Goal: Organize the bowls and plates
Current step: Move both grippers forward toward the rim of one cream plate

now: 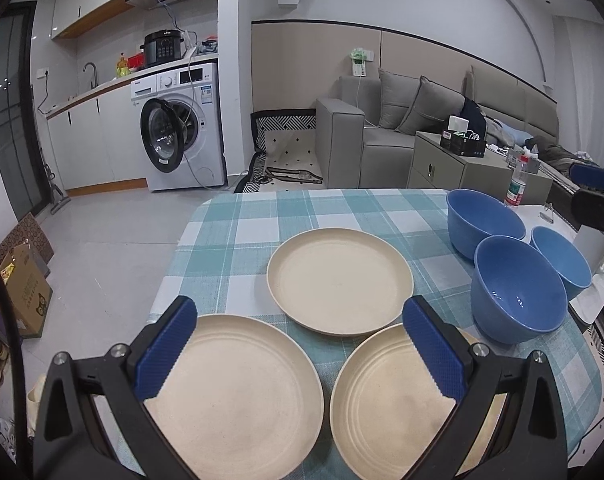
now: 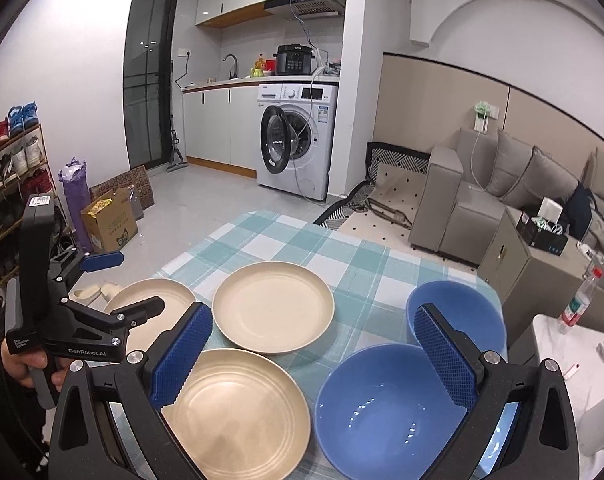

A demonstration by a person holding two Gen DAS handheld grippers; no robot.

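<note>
Both tongs hover spread wide, gripping nothing — left gripper above two cream plates, right gripper above a blue bowl at 5 o'clock.

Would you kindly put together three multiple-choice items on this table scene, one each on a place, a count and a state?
1. Where do the blue bowls sit relative to the cream plates, seen from the grippers?
A. to the right
B. to the left
C. stacked on them

2. How many cream plates are on the table?
A. two
B. three
C. five

3. What state is the left claw in?
A. shut on a plate
B. shut on a bowl
C. open

Answers:
1 A: the blue bowls cluster right of the cream plates.
2 B: three lie apart on the checked cloth.
3 C: the left claw is spread, holding nothing.
</note>
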